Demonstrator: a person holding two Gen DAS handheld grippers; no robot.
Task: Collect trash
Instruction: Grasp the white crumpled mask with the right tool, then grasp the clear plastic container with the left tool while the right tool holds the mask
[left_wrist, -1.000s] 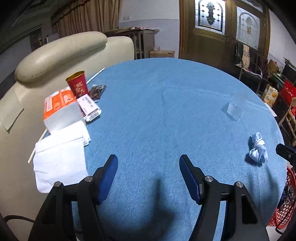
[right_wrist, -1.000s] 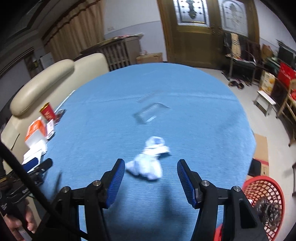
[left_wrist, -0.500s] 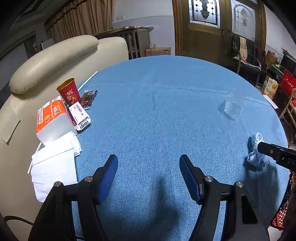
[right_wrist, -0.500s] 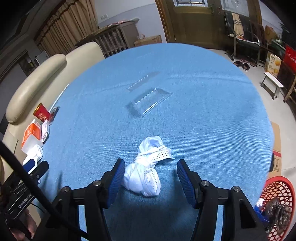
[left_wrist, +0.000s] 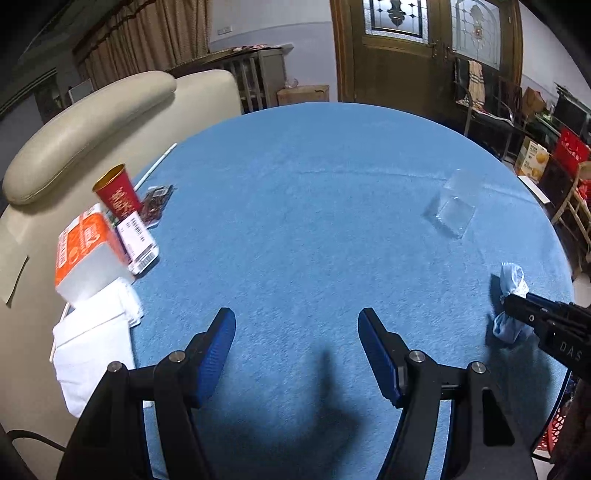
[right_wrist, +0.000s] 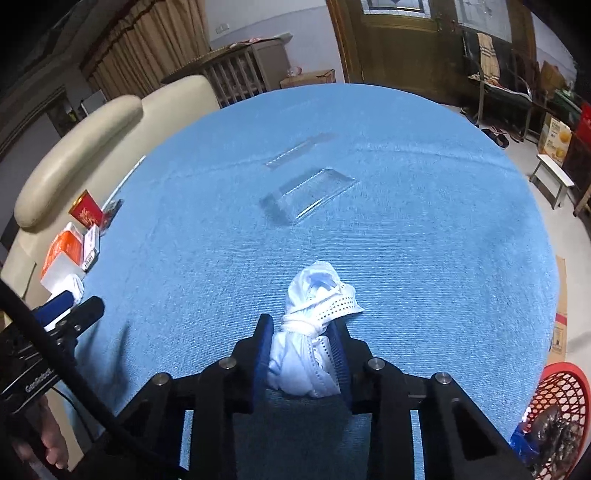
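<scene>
A knotted pale-blue face mask (right_wrist: 314, 306) lies on the blue tablecloth (right_wrist: 406, 236), and my right gripper (right_wrist: 301, 343) is shut on its near end, pads pressing both sides. In the left wrist view the same mask (left_wrist: 511, 280) shows at the right edge with the right gripper (left_wrist: 517, 306) on it. My left gripper (left_wrist: 297, 339) hangs open over bare cloth with nothing between its fingers. A clear plastic container (right_wrist: 314, 192) rests farther out on the table. A red mesh basket (right_wrist: 554, 410) holding trash stands at the lower right, below the table edge.
At the table's left edge sit a red paper cup (left_wrist: 118, 194), an orange-and-white box (left_wrist: 88, 251), a barcoded packet (left_wrist: 138, 240), a dark wrapper (left_wrist: 157, 201), a straw (left_wrist: 155, 166) and white napkins (left_wrist: 92, 347). A cream chair back (left_wrist: 88, 125) stands behind them.
My right gripper has come down over the mask and closed on it. The left gripper has drifted sideways over the table, still open.
</scene>
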